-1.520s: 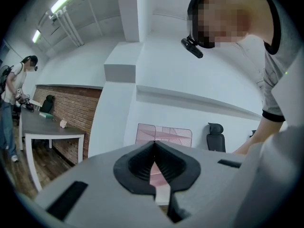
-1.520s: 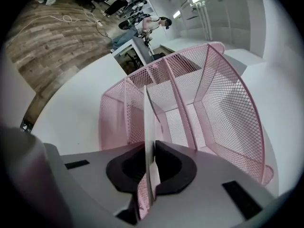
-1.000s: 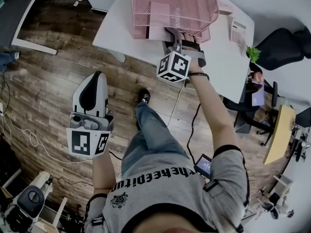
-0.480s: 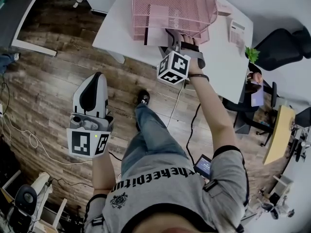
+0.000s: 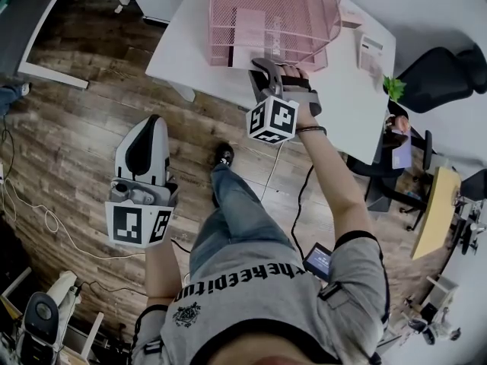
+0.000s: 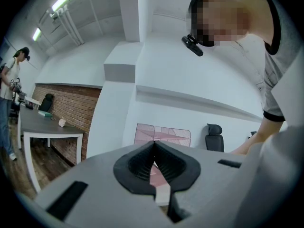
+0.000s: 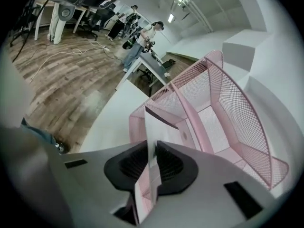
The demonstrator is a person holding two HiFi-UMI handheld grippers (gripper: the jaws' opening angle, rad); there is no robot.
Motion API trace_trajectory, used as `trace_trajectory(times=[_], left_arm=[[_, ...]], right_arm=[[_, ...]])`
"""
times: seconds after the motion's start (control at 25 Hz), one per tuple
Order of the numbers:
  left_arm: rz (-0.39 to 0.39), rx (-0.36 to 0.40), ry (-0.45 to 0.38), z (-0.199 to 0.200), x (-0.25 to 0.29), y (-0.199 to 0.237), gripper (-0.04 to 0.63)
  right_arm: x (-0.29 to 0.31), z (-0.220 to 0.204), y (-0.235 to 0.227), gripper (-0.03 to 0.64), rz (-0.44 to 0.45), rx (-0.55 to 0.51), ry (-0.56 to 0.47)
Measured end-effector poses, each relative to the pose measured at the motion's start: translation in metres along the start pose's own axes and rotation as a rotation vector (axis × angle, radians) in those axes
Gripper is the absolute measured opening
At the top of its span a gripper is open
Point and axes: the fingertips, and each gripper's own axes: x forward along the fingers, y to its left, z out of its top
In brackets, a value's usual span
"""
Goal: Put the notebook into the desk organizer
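Note:
The pink mesh desk organizer [image 5: 304,6] stands on the white table [image 5: 190,52]. The notebook [image 5: 248,36], pale with a pink cover, stands on edge in the organizer's front opening. My right gripper [image 5: 262,65] is at the organizer's front, its jaws closing with the notebook's near edge [image 7: 159,127] between the pads. In the right gripper view the gripper [image 7: 153,150] pinches that edge, with the organizer [image 7: 228,103] just beyond. My left gripper [image 5: 152,120] hangs low over the wooden floor, away from the table, shut and empty [image 6: 153,148].
A white calculator-like object [image 5: 370,48] and a small plant [image 5: 396,86] are at the table's right end. A black office chair [image 5: 441,71] stands past it. Cables [image 5: 46,215] lie on the floor at left. People stand by distant desks [image 7: 142,37].
The right gripper has drawn back slightly toward the person and turned a little at the organizer's front. The left gripper has stayed in place.

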Motion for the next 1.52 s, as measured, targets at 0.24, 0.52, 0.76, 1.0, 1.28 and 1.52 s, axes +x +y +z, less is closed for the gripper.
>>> trace_trajectory(times=[0.24, 0.52, 0.76, 1.0, 1.28, 1.52], left_arm=[[-0.006, 0.0, 0.002, 0.0, 0.001, -0.002, 0.003], [-0.005, 0.005, 0.002, 0.003, -0.004, -0.002, 0.003], [-0.017, 0.005, -0.006, 0.008, -0.005, -0.009, 0.003], [-0.026, 0.018, -0.009, 0.012, -0.01, -0.017, 0.003], [-0.049, 0.042, -0.029, 0.028, -0.013, -0.029, 0.003], [-0.089, 0.06, -0.057, 0.045, -0.015, -0.049, 0.003]], right_arm=[[0.009, -0.007, -0.013, 0.037, -0.078, -0.041, 0.048], [0.018, -0.008, -0.024, 0.039, -0.088, 0.025, 0.078], [0.012, -0.006, -0.009, 0.162, 0.064, 0.213, 0.043], [0.0, -0.005, -0.002, 0.178, 0.09, 0.329, 0.011], [-0.047, 0.013, -0.024, 0.087, 0.065, 0.664, -0.115], [-0.093, 0.01, -0.043, 0.002, -0.014, 0.866, -0.192]])
